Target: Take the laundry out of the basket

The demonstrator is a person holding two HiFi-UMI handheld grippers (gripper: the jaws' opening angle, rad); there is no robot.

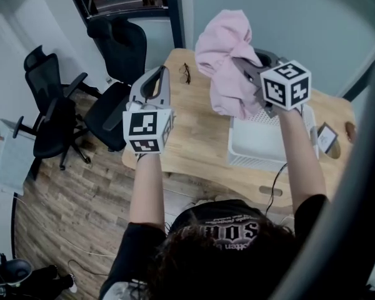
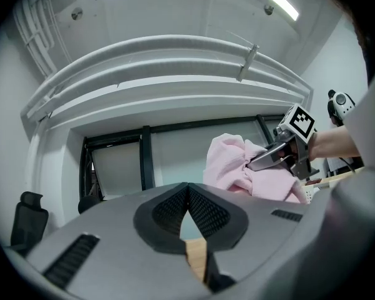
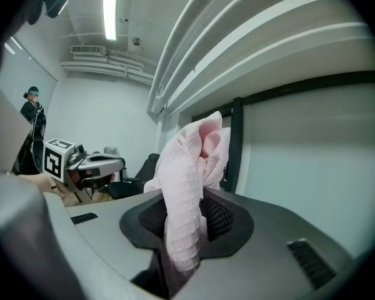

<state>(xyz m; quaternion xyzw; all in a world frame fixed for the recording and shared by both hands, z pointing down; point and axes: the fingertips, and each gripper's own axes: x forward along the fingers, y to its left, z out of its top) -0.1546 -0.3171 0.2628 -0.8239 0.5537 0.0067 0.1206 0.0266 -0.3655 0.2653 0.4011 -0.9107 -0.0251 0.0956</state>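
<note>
- Head view: my right gripper point(image 1: 242, 66) is clamped on a pink garment point(image 1: 222, 52), which is bunched above and ahead of its jaws and hangs below them over the white basket point(image 1: 239, 150). The hem is near the basket's far rim. I can't tell whether it is touching.
- Head view: my left gripper point(image 1: 160, 75) is to the left of the cloth, apart from it, above the wooden table point(image 1: 197, 139).
- Risk, as I judge it: if I swing sideways too low, the trailing hem could catch the rim and drag or tip the light basket.
- Left gripper view: the left gripper point(image 2: 188, 195) has its jaws pressed together with nothing between them. The garment point(image 2: 234, 164) is ahead and to the right, pinched by the right gripper point(image 2: 270, 158).
- Right gripper view: the right gripper point(image 3: 182, 212) bites a single fold of the garment point(image 3: 190, 161), which rises between the pads and flops over their tips.
- Risk here: the bite looks narrow, so the cloth's weight could pull the fold free on a quick move. The empty left gripper point(image 3: 90, 164), off to the left, could take a second hold.
</note>
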